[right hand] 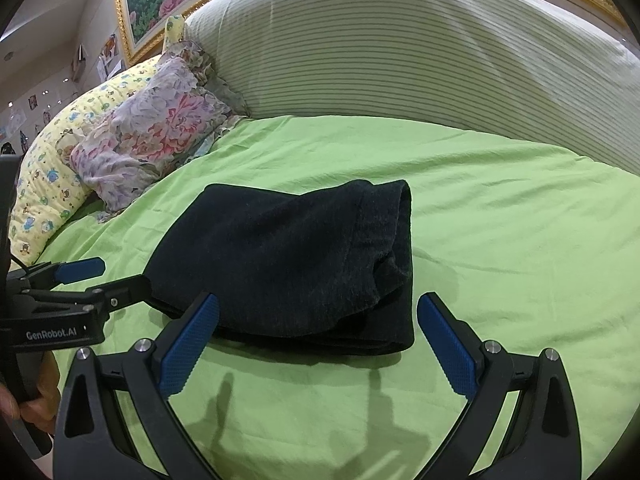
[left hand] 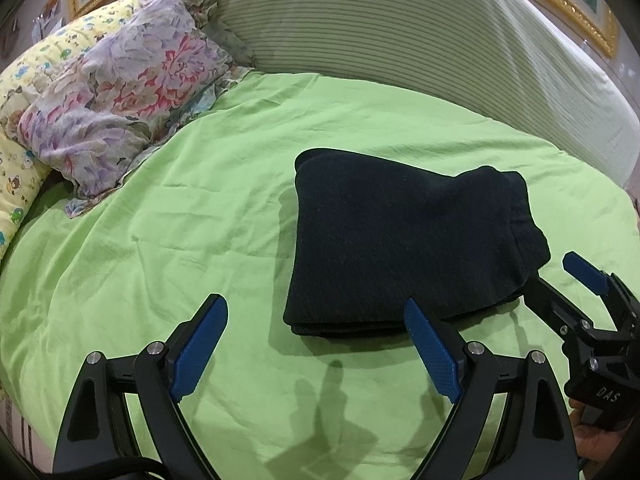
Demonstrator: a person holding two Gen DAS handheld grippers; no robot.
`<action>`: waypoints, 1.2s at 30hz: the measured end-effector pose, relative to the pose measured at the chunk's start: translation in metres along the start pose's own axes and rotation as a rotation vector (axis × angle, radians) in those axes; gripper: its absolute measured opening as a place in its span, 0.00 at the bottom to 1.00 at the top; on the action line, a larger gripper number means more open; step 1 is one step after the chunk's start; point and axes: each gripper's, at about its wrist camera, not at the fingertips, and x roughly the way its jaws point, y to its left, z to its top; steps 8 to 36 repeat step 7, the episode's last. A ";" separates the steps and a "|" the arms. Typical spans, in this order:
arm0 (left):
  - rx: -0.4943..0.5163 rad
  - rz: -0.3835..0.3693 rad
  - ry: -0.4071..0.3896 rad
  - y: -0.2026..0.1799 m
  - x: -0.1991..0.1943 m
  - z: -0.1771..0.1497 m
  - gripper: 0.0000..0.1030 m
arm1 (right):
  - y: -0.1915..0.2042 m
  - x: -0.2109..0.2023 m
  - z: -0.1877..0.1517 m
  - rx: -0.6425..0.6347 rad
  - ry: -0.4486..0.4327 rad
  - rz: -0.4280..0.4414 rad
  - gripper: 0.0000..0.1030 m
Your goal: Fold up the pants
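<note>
We saw folded black pants point(left hand: 404, 240) mid-frame on green sheet point(left hand: 180, 240); floral pillow point(left hand: 120, 96) upper left, striped headboard point(left hand: 400, 28) probably behind. Left gripper point(left hand: 316, 344) and right gripper point(right hand: 318, 336) jaws stood apart, empty.

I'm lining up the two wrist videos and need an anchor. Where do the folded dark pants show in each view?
Left wrist view: the pants lie right of centre on the green sheet, just beyond the right finger of the open left tongs.
Right wrist view: the pants lie centre-left, behind the left finger of the open right tongs.
Shared landmark: the floral pillow, upper left in both.
</note>
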 end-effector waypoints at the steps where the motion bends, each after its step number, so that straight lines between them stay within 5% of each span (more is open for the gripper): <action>1: 0.002 0.001 0.001 -0.001 0.000 0.000 0.88 | 0.000 0.000 0.000 0.002 0.000 0.000 0.96; 36: 0.008 -0.007 0.007 -0.005 0.000 0.003 0.89 | -0.002 -0.001 -0.001 0.017 0.003 -0.002 0.97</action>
